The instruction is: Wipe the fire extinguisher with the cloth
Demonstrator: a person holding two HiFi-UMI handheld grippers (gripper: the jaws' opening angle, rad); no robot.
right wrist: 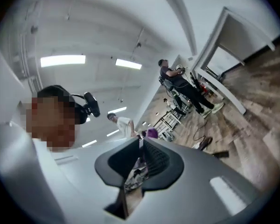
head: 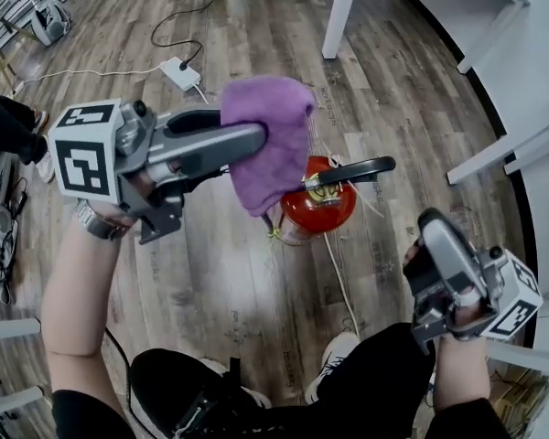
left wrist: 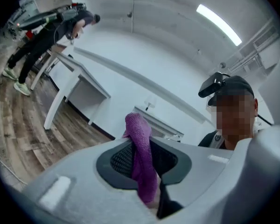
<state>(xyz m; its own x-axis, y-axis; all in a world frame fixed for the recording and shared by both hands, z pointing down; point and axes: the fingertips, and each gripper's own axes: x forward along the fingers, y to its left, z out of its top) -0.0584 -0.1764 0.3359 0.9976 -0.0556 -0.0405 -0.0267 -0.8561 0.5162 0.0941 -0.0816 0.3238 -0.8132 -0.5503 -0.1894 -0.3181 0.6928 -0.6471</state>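
While the left gripper (head: 256, 144) pinches the purple cloth (head: 273, 122) firmly between its pads, the fire extinguisher (head: 322, 207) stands on the wooden floor (head: 210, 263) under the hanging fold, its red body and black handle showing past the fabric. Whether the cloth touches the metal cannot be told from above. The step in hand looks like bringing the cloth to the extinguisher, with no rubbing plainly begun. The next move calls for lowering the cloth onto the red body and pressing as it slides. The right gripper (head: 432, 229) may need to steady the handle (a standing cylinder tips easily). That gripper is held low at the person's right, well apart from the extinguisher, its jaws drawn close with a thin slit between them and nothing in it. Only the head view shows the extinguisher. The left gripper view looks level at white tables and a wall but shows the cloth squeezed between the pads. The right gripper view shows ceiling lights and distant people.
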